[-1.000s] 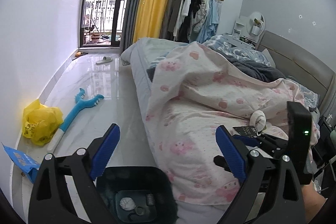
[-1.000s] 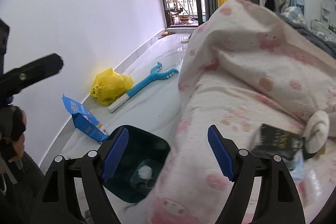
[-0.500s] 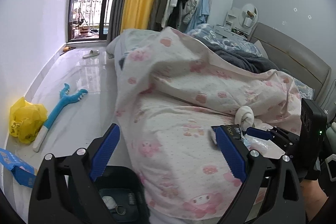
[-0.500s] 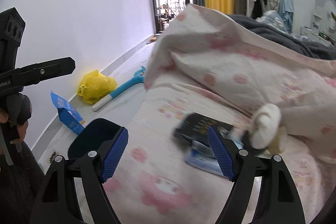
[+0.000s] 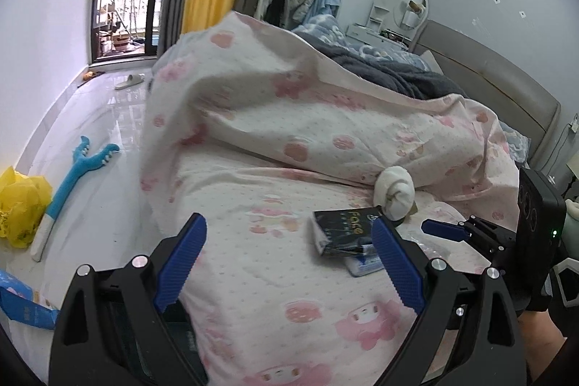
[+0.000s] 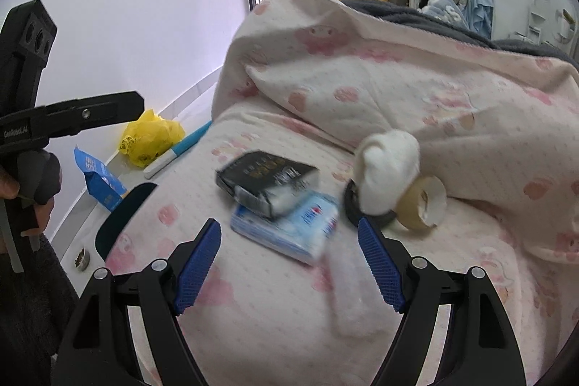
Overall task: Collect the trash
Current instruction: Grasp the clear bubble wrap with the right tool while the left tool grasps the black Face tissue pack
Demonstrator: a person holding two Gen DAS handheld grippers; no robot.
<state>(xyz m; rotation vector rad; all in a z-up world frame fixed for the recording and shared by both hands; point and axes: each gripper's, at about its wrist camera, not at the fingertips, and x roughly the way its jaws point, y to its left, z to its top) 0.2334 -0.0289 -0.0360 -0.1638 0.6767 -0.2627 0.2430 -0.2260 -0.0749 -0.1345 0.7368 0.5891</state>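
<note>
Only right view shows tape roll (image 6: 421,207); both claws wide, empty.

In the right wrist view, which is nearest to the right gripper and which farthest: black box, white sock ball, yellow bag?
From the right gripper:
1. Black box, on the bed just ahead.
2. White sock ball, ahead to the right.
3. Yellow bag, on the floor by the wall.

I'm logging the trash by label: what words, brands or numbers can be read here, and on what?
"FACE": gold letters on the black box lying on the bed.
Light blue packet under it: print too blurred.
Blue carton on the floor: print too small.
Yellow bag: marks unreadable.
</note>
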